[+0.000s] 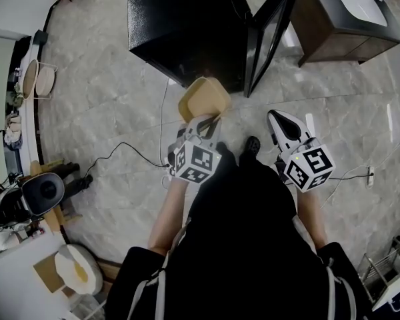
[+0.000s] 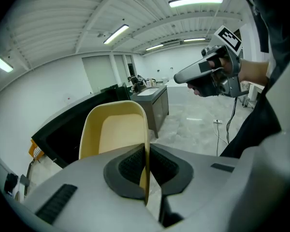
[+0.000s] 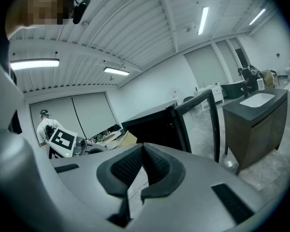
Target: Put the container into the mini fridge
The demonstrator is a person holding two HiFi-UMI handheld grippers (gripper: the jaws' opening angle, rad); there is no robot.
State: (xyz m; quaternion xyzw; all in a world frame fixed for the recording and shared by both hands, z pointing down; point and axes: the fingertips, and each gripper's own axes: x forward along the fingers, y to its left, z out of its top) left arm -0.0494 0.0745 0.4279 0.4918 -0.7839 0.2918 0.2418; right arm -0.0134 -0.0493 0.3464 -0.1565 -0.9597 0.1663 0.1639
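- Tan plastic container [image 1: 205,99] is up off the floor, right in front of the mini fridge [image 1: 187,25] and not inside it. It's empty as far as I can see.
- The left hand-held gripper [image 1: 203,122] has it by one thin side wall. In the left gripper view the jaws are clamped tight on that wall [image 2: 146,151], and the rest of the container [image 2: 113,129] sticks out past the tips.
- The right hand-held gripper [image 1: 280,122] is a bit off to the side. Its jaws are pressed together with nothing in them [image 3: 142,151].
- The fridge is a black box, and its glass-front door [image 1: 270,32] is swung wide open on the right.
- Just past the door there's a dark wooden cabinet [image 1: 340,32] with a white sink [image 1: 359,4] on top.
- Grey marble-look floor [image 1: 107,99] with a black cable [image 1: 120,149] snaking across it.
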